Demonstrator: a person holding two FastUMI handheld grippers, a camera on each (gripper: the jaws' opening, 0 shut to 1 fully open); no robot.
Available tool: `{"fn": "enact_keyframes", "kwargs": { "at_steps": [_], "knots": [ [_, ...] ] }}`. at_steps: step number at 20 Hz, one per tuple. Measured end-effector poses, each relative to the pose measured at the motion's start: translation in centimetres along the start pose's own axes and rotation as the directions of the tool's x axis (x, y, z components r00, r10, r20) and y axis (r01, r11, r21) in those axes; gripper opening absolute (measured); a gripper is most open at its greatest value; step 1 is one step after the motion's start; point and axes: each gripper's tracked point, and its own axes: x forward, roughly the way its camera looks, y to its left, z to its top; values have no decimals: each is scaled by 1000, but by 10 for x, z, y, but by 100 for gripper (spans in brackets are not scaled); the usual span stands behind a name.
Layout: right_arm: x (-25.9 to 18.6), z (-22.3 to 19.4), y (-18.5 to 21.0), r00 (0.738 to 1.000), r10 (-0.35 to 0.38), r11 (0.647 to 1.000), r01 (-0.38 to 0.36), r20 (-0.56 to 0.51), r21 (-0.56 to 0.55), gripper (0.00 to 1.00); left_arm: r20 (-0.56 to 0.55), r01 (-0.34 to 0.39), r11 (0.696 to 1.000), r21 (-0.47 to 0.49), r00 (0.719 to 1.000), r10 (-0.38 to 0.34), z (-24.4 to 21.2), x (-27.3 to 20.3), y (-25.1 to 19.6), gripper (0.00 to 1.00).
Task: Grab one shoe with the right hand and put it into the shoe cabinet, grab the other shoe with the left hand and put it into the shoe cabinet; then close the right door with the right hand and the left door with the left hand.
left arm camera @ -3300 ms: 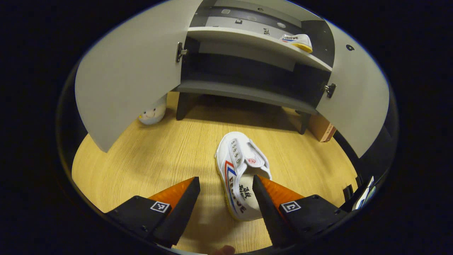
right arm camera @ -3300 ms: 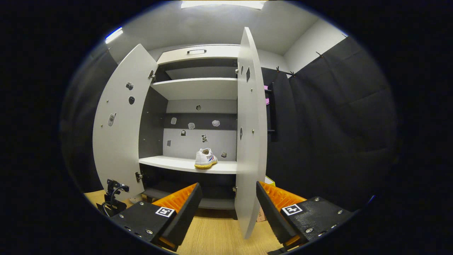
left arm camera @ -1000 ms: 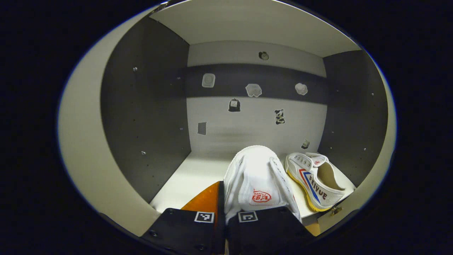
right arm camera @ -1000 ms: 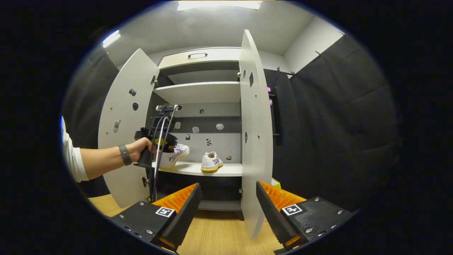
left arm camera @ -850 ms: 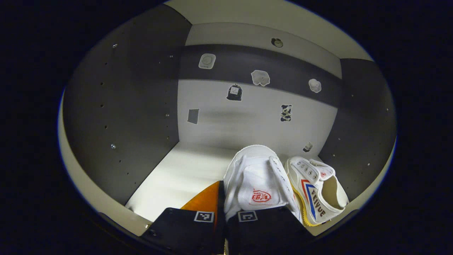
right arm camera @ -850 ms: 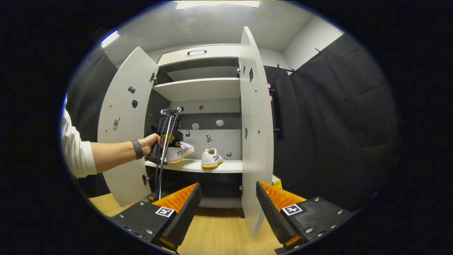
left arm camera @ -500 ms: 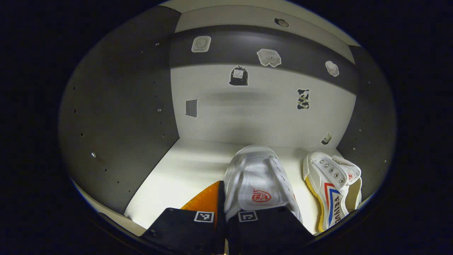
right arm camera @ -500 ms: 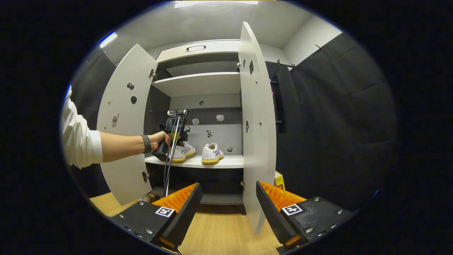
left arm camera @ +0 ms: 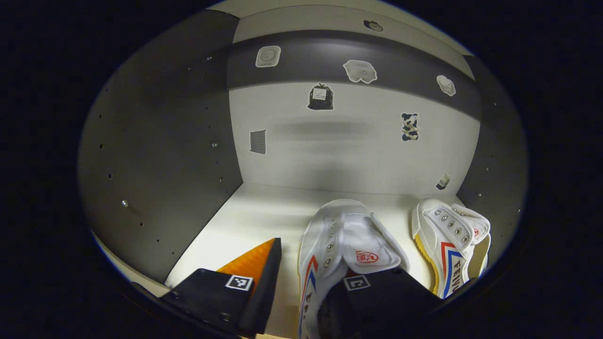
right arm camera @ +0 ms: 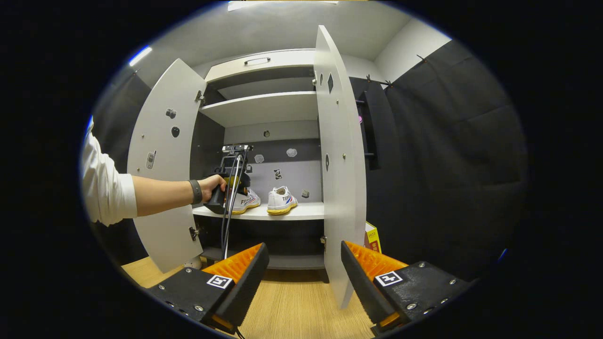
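Note:
My left gripper (left arm camera: 313, 263) is open inside the cabinet, over the white middle shelf (left arm camera: 254, 216). A white shoe (left arm camera: 348, 240) with red and blue stripes rests on that shelf, toe towards the back wall. One finger sits in its opening and the other stands apart on its left. The second shoe (left arm camera: 452, 240) lies just to its right. In the right gripper view both shoes (right arm camera: 281, 200) stand side by side on the shelf, and a hand holds the left gripper (right arm camera: 228, 186) at them. My right gripper (right arm camera: 304, 247) hangs open and empty in front of the cabinet.
Both cabinet doors stand open: the left door (right arm camera: 162, 165) beside the person's sleeve and the right door (right arm camera: 337, 165) edge-on straight ahead of my right gripper. A yellow box (right arm camera: 372, 238) sits by the cabinet's right foot. Wooden floor (right arm camera: 292, 310) lies below.
My left gripper carried the shoe deeper onto the shelf and opened; the shoe now rests flat beside the other one. The right gripper stayed open, drifting only slightly.

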Motion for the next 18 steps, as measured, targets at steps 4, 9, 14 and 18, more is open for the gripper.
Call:
{"fn": "enact_keyframes", "kwargs": {
  "at_steps": [4,9,14,18],
  "knots": [
    [-2,-2,1,1000,9,1000,-9,-3,14,94,3,-4,999,-33,1000,4,-2,-9,15,92],
    [-4,-1,5,1000,24,999,-24,-2,21,94,37,33,998,-47,999,-31,1,-33,15,100],
    [-10,0,9,999,41,999,-41,11,27,94,128,90,996,-16,988,-87,16,-85,7,100],
    [-11,2,11,998,69,997,-69,10,18,94,263,180,984,-14,950,-170,35,-155,-2,99]
  ]
}}
